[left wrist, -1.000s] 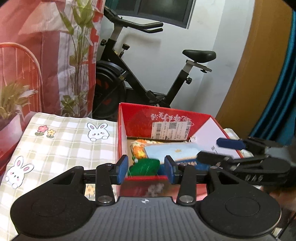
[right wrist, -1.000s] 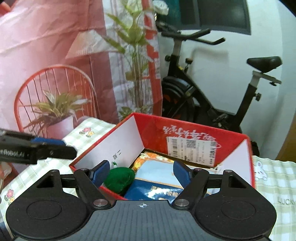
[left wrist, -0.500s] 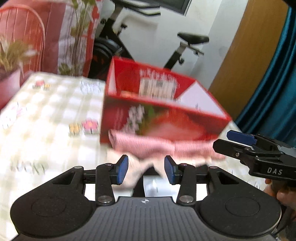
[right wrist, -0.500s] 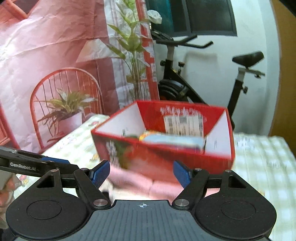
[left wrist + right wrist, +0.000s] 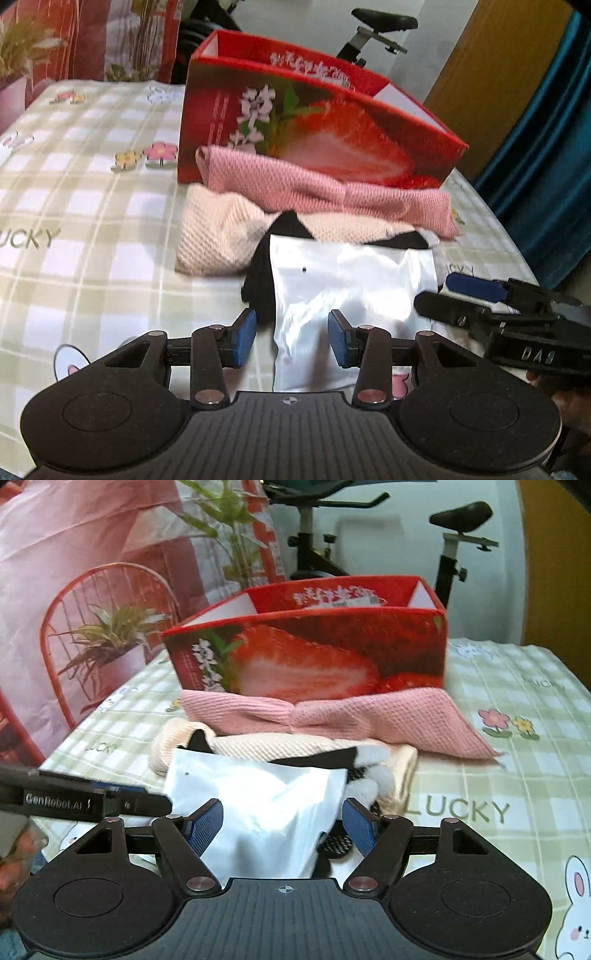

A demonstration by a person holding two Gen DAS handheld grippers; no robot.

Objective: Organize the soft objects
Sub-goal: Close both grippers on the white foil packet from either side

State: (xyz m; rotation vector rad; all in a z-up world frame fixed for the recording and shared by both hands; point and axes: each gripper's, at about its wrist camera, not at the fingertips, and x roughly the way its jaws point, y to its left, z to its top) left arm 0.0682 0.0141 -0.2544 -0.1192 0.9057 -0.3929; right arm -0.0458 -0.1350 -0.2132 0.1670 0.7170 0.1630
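One red strawberry-printed box [image 5: 325,122] stands toward the far edge of the bench [image 5: 92,221], which wears a green-and-white checked cloth with bunnies and flowers. Against the box's near wall lies a heap of soft things: one pink knitted cloth [image 5: 317,184] touching the box, one cream knitted cloth [image 5: 218,236] just in front of it, one black fabric piece [image 5: 258,280] partly under the others, and one shiny white plastic pouch [image 5: 343,291] on top, nearest the cameras.

Two tools are in view. The left tool [image 5: 291,338] hangs over the near end of the pouch with its blue pads spread; the pouch's lower left part shows between them, and neither pad presses on it. The right tool [image 5: 282,825] has its jaws closing, the pouch between them, the pads not yet pressing on it.

The box's contents are hidden from both cameras by its front wall. The black piece is mostly covered, so its shape is unclear. The pouch's near end is cut off by each tool's body.

Only the right wrist view shows a white and black fuzzy item [image 5: 369,775] beside the pouch, at the cream cloth's right end; what it is cannot be made out. Only the left wrist view shows teal curtains [image 5: 546,147] at the right.
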